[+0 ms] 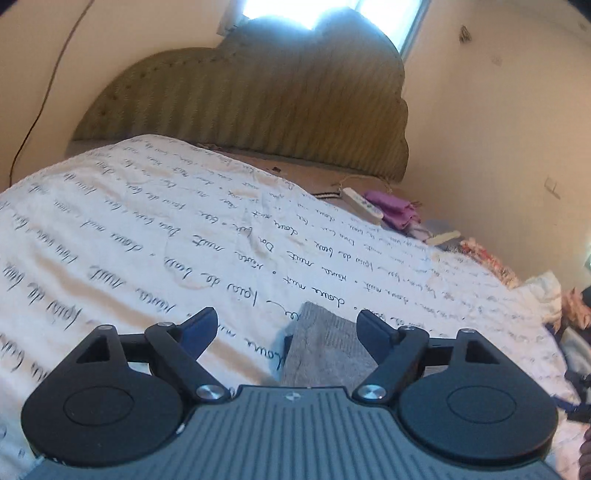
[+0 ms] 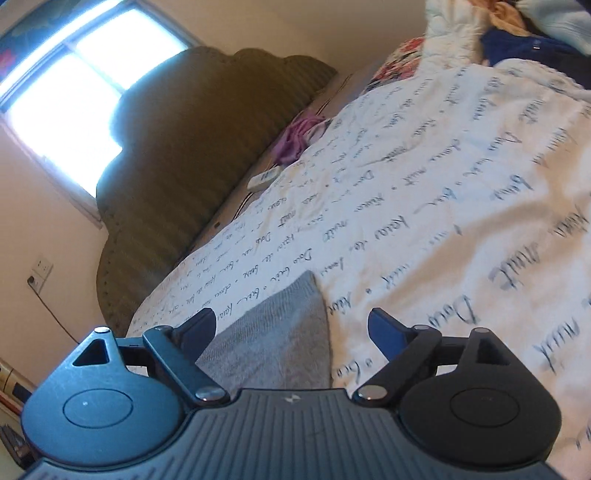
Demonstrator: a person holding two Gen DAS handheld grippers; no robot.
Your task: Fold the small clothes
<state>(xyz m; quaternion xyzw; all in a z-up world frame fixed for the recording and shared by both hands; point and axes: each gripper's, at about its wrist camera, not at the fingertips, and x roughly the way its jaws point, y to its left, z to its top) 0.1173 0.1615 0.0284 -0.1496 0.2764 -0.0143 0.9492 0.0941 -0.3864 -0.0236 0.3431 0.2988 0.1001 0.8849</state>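
Observation:
A small grey knitted garment (image 1: 325,350) lies flat on the white bedspread (image 1: 147,240) printed with black script. In the left wrist view my left gripper (image 1: 286,328) is open, and the grey cloth lies between its fingers, close to the right finger. In the right wrist view the same grey garment (image 2: 280,339) shows one pointed corner. My right gripper (image 2: 291,328) is open, with the cloth between its fingers and close to the left finger. Neither gripper holds the cloth.
A padded olive headboard (image 1: 258,96) stands at the far end under a bright window (image 2: 74,85). A white remote (image 1: 364,205) and purple cloth (image 1: 397,210) lie by the headboard. A heap of other clothes (image 2: 517,29) lies at the bed's right side.

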